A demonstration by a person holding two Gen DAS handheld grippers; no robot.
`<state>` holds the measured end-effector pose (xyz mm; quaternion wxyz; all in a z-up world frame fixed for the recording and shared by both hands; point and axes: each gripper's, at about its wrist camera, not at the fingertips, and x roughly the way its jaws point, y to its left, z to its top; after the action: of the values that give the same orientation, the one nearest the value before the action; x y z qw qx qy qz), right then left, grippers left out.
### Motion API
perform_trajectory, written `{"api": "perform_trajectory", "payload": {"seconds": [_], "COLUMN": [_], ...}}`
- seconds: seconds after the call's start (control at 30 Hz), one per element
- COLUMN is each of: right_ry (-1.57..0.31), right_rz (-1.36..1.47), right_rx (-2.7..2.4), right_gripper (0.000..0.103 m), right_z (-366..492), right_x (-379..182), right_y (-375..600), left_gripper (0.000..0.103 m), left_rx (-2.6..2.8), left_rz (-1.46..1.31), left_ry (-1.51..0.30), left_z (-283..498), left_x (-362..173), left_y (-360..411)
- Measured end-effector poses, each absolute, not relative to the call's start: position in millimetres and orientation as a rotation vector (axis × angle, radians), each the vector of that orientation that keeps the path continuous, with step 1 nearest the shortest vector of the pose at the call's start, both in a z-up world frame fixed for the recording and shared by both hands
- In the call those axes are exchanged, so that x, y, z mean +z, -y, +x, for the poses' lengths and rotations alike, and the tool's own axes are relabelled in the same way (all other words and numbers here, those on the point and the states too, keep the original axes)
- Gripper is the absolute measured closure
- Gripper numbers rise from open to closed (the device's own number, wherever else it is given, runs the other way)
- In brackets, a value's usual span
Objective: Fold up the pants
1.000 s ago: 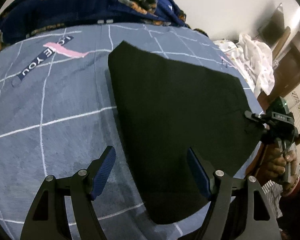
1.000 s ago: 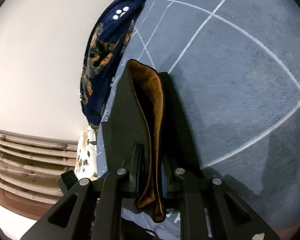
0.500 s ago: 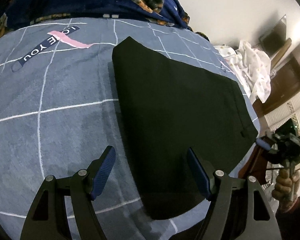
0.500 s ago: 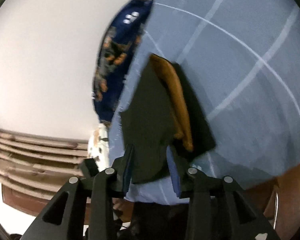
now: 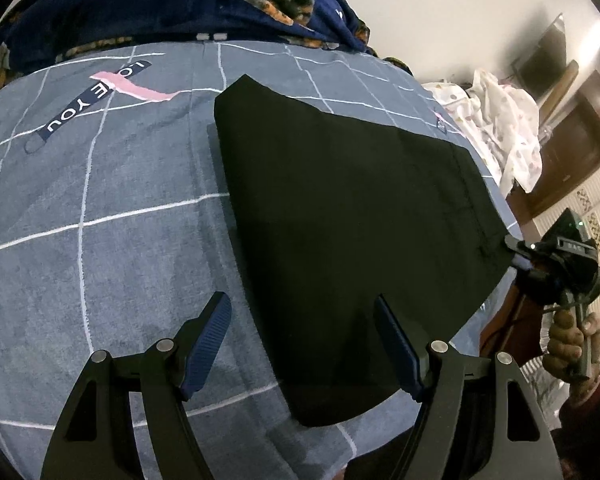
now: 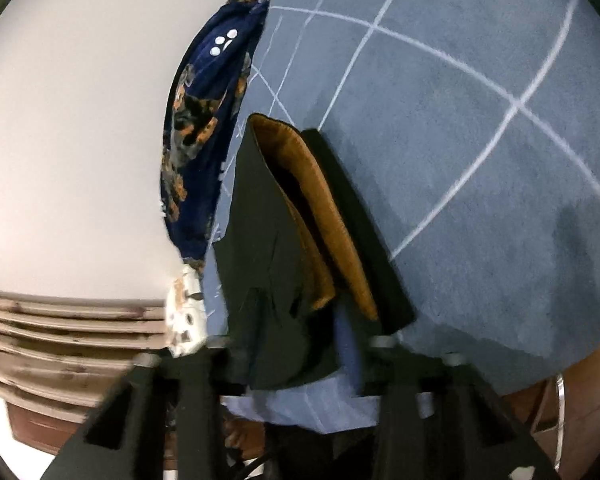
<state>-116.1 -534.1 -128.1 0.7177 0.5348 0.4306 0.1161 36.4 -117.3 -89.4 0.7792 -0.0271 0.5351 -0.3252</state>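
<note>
Black pants (image 5: 340, 200) lie folded flat on the blue checked bed sheet (image 5: 100, 240). My left gripper (image 5: 300, 302) hovers open over their near left edge, one pad over the sheet, the other over the cloth. My right gripper (image 5: 516, 248) is at the pants' right corner, held by a hand (image 5: 572, 340). In the right wrist view the pants (image 6: 260, 220) show a brown lining (image 6: 320, 208) between their layers. The upper black layer runs down between the jaws of the right gripper (image 6: 296, 344), which are closing on it. That view is blurred.
A dark blue patterned blanket (image 5: 140, 8) is bunched along the far side of the bed. A white spotted cloth (image 5: 500, 120) lies past the bed's right edge, near dark wooden furniture (image 5: 580, 128). The bed's edge runs just under the right gripper.
The right gripper let go of the brown-lined waistband, drew back off the bed's edge, then returned to the pants' corner and closed on the black top layer. The left gripper stayed open.
</note>
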Motion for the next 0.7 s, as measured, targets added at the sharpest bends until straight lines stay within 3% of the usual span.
{"api": "perform_trajectory", "payload": {"seconds": [0.17,0.47,0.7], "right_ry": [-0.907,-1.018,-1.041], "right_rz": [1.145,1.325,1.191], "right_rx": [0.282,0.223,0.202], "right_gripper": [0.090,0.093,0.091], "right_z": [-131,-148,-139], "right_x": [-105,-167,-146], "right_y": [526,531,524], "left_gripper": [0.029,0.029,0.029], "left_rx": [-0.706,-0.712,-0.705], "left_rz": [-0.075,-0.024,-0.049], "left_ry": [-1.150,-1.188,-1.193], "left_z": [37,33,34], "left_x": [-87,-101,-102], "left_y": [117,127,125]}}
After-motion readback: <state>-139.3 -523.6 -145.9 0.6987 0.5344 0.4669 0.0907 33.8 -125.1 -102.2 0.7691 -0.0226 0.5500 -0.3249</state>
